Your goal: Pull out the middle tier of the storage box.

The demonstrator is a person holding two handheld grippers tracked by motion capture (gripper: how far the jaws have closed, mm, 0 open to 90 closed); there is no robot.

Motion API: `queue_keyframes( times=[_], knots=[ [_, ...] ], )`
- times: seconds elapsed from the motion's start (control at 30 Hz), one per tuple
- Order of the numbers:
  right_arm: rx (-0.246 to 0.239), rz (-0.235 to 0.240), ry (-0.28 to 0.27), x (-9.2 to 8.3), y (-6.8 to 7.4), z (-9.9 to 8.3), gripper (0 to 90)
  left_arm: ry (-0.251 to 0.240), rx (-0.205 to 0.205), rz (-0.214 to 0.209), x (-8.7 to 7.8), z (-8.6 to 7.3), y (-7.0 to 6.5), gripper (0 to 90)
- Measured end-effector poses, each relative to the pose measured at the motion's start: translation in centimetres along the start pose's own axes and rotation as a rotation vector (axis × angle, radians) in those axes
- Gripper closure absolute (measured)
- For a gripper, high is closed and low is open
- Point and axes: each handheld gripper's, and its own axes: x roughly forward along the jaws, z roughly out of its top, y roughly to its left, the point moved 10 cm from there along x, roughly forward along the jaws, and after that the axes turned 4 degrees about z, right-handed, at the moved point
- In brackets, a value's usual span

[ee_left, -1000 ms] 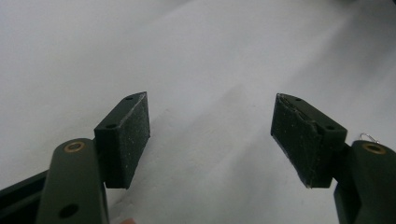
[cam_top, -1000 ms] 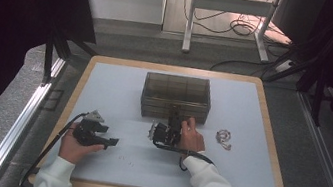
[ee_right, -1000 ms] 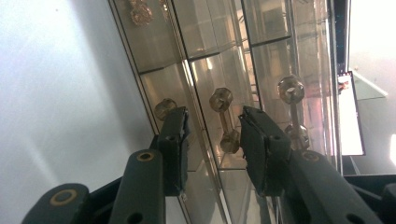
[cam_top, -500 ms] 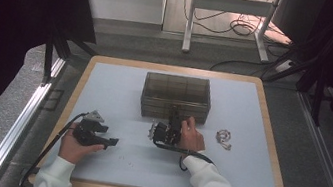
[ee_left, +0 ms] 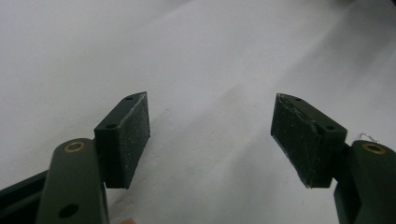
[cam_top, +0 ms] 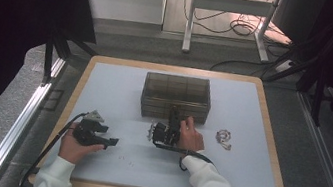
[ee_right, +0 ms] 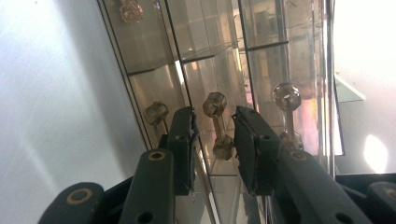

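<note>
the table (cam_top: 104,89) carries a smoky clear drawer box (cam_top: 177,95) near its middle, with a small heap of jewellery (cam_top: 223,137) lying loose to its right. the right gripper (cam_top: 173,120) points at the box front, and in the right gripper view its jaws stand either side of the middle drawer knob (ee_right: 215,105). they have just been closing in on it, but a gap shows on both sides of the knob, so i read the gripper (ee_right: 212,140) as not yet gripping it.

the biggest risk is the whole box: it looks light, and a pull on the knob could drag it across the table instead of sliding the drawer out, since nothing braces it. next, the knob is small, faceted and glossy, so the pads (ee_right: 245,135) may pinch it off-centre and slip off, or catch the neighbouring knob (ee_right: 155,112) or the one on the other side (ee_right: 286,95).

the left gripper (cam_top: 97,133) rests well apart at the left, jaws wide with nothing between the pads (ee_left: 133,135). a tiny wire hook (ee_left: 369,136) lies just beside one jaw, easy to knock away.
</note>
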Motion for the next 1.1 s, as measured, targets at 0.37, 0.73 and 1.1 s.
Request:
queue_keyframes(
  times=[0.37, 0.73, 1.1],
  knots=[
    [-0.028, -0.029, 0.004, -0.02, -0.16, 0.13, 75.3, 0.0, 0.0, 0.0, 0.01, -0.02, 0.04, 28.7],
    [-0.022, -0.026, -0.02, 0.14, 0.01, 0.41, 79.1, -0.002, -0.003, 0.002, -0.04, -0.04, 0.13, 28.7],
    [-0.02, -0.021, 0.004, -0.16, 0.05, 0.3, 79.7, -0.002, -0.002, 0.003, -0.06, -0.05, 0.16, 28.7]
  ],
)
